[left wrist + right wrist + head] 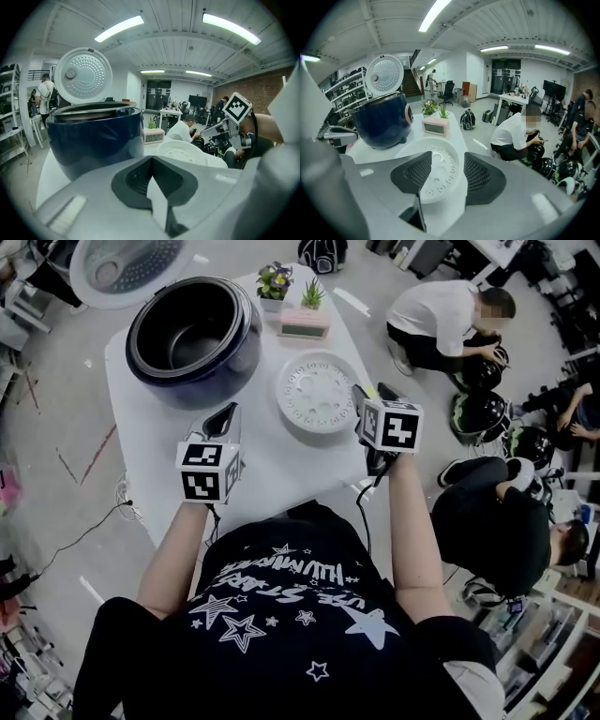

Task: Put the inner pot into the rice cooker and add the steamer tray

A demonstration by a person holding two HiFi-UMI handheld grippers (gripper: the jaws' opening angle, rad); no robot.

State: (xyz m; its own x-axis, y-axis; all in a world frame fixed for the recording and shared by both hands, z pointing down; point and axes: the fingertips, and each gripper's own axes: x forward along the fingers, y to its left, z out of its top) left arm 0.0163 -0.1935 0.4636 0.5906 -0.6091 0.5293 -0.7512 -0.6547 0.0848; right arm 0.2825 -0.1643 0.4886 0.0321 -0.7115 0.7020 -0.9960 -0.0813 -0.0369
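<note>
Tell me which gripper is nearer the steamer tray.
The right gripper, jaws apart beside the white steamer tray; the left gripper, jaws together, is over by the rice cooker.

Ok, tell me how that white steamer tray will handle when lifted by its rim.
The steamer tray looks like thin, perforated white plastic, so it is probably light and fairly stiff. It is shallow and wide, so a one-edge grip may let it tilt. Its smooth rim could be slippery.
</note>
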